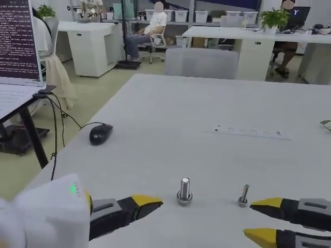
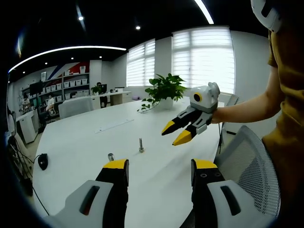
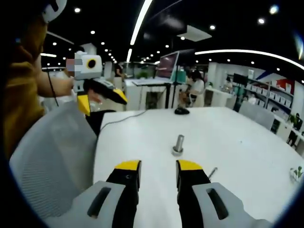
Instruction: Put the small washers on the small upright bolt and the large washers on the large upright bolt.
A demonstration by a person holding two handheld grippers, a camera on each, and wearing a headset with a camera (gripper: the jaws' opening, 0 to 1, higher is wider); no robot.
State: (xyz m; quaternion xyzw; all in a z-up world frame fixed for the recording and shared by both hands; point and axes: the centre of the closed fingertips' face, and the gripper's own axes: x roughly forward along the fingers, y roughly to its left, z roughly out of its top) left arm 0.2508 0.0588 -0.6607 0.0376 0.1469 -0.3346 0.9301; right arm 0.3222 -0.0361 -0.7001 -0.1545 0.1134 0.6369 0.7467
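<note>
Evidently both bolts are standing head-down on the tabletop (image 1: 155, 119) so that their threaded shanks are pointing straight up. With their long axes vertical, a washer lowered from above would be sliding down over them. The large bolt (image 1: 184, 190) is sitting just ahead of the left gripper (image 1: 142, 203), off its jaw tips toward the other gripper. The small bolt (image 1: 243, 196) is standing just beyond the upper jaw tip of the right gripper (image 1: 262, 220), near but not touching. The two bolts are standing apart from each other, between the two pairs of jaws.

The left gripper's jaws are gaping wide and carrying nothing. The right gripper's jaws are parted too, by a narrower gap in its own view, and are likewise holding nothing. Both grippers are being held clear of the tabletop and angled inward toward the bolts, probably because the person is lining up before fetching a washer. A wider ring is showing at the large bolt's foot, but whether it is the head or a washer is too small to tell.
</note>
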